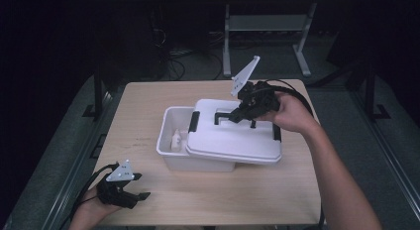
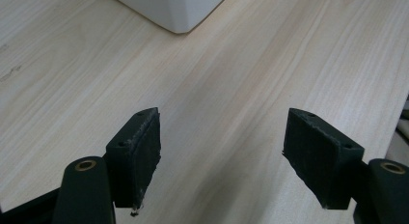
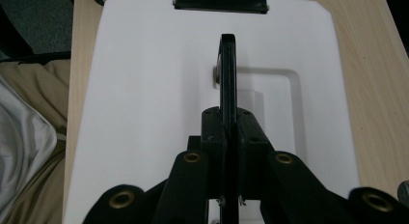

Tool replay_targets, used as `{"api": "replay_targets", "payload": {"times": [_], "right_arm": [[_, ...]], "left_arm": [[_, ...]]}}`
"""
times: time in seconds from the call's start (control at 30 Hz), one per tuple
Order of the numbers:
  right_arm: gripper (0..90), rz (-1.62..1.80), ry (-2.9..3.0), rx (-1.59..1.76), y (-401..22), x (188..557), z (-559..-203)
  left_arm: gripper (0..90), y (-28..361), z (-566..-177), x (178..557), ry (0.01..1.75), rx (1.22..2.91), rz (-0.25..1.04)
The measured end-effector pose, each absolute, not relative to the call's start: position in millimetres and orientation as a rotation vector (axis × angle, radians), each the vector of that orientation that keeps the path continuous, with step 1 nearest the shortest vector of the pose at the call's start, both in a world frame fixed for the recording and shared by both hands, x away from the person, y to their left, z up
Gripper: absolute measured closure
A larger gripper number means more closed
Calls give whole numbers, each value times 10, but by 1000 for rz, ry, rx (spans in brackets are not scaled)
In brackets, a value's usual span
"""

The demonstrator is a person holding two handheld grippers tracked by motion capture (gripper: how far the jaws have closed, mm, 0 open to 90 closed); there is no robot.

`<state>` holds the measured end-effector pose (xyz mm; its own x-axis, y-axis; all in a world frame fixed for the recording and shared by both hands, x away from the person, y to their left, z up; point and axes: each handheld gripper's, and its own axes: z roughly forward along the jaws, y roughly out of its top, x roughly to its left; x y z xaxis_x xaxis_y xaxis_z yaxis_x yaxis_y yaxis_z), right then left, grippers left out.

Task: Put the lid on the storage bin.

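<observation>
so lid (image 1: 233,138) sits askew over the white bin (image 1: 171,153) mid-table, left end uncovered. right gripper (image 3: 227,113) clamped on the lid's black handle (image 3: 227,64); left gripper (image 2: 219,151) open, idle near front-left corner. seating and latching left.

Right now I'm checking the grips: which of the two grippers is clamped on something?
The right gripper, over the white box lid: its fingers pinch the lid's black handle. The left gripper rests open over bare table.

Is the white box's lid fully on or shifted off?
Shifted off: the lid sits askew toward the right, leaving the box open at its left end.
</observation>
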<state>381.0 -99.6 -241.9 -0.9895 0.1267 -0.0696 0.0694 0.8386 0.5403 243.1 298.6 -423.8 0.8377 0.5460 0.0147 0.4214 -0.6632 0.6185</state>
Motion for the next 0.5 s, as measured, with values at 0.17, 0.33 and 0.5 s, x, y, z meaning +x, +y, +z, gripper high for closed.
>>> {"api": "replay_targets", "payload": {"times": [0.17,0.33,0.5], "right_arm": [[838,853,2915,136,-850,3854,-2397],[838,862,2923,116,-723,3887,-2409],[838,841,2942,84,-547,3957,-2464]], "left_arm": [[291,3012,-4218,2422,700,2383,272],[291,3023,-4212,2418,698,2378,279],[290,3046,-4201,2403,692,2378,271]]}}
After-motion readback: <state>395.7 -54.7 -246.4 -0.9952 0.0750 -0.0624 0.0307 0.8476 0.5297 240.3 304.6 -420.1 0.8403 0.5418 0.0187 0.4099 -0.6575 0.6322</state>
